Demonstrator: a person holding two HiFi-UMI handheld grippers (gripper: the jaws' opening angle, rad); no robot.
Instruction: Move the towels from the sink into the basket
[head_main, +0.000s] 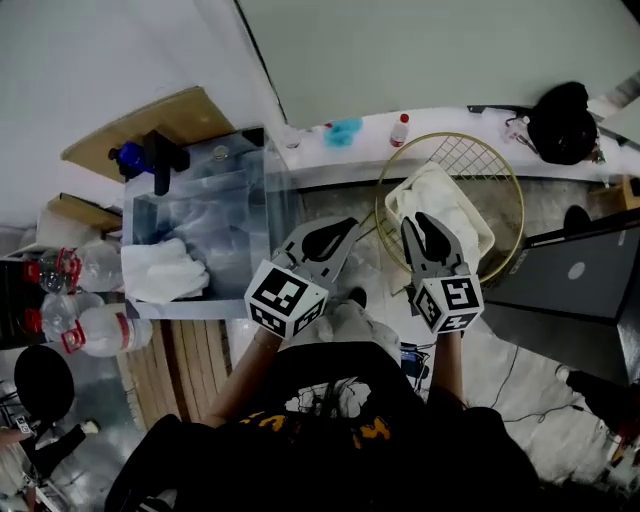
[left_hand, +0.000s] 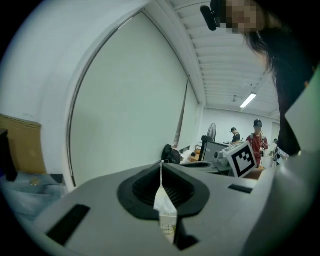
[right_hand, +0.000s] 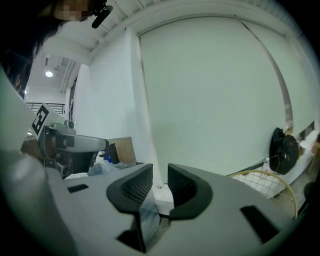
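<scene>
Seen from above, the person holds both grippers close to the chest, forearms bent, jaws pointing forward. The left gripper (head_main: 335, 235) has its jaws closed together with nothing in them. The right gripper (head_main: 425, 225) has its jaws a narrow gap apart, empty, above the wire basket (head_main: 450, 134). One white towel (head_main: 440, 200) lies in the basket. Another towel (head_main: 160, 272) hangs over the near edge of the sink (head_main: 215, 200).

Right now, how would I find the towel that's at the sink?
Find the sink, left of the gold wire basket. A white towel lies crumpled at the sink's near left corner. Unlike the towel in the basket, it sits beside plastic bottles.
</scene>
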